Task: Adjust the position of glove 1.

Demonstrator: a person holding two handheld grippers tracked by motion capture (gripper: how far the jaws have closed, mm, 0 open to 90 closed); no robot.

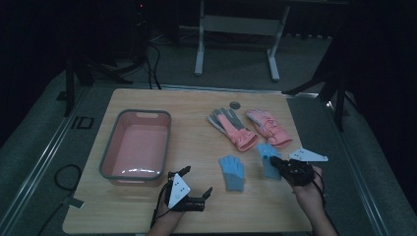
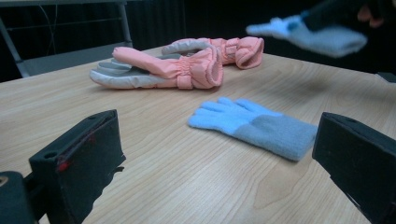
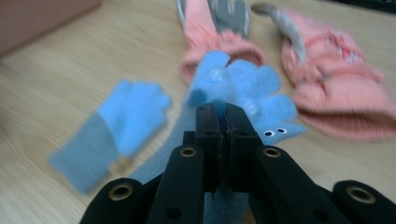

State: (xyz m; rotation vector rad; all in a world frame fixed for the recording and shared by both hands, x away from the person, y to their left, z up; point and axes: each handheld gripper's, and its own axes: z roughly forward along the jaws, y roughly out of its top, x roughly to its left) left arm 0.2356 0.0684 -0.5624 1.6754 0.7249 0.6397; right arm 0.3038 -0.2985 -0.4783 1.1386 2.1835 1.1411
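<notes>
Two blue knit gloves and two pink-and-grey ski gloves are on a wooden table (image 1: 196, 123). One blue glove (image 1: 232, 172) (image 2: 252, 123) (image 3: 121, 121) lies flat in the middle. My right gripper (image 1: 274, 161) (image 3: 225, 112) is shut on the other blue glove (image 1: 268, 156) (image 3: 238, 79), which it holds off the table, as the left gripper view shows (image 2: 317, 35). My left gripper (image 1: 196, 181) (image 2: 219, 154) stands open near the front edge, its jaws wide apart, nothing between them. The pink gloves (image 1: 233, 129) (image 1: 269, 127) lie side by side farther back.
A pink basin (image 1: 110, 147) with nothing in it stands at the table's left, close beside my left gripper. A small grey round disc (image 1: 234, 104) lies near the far edge. White table legs (image 1: 199, 49) stand on the floor beyond.
</notes>
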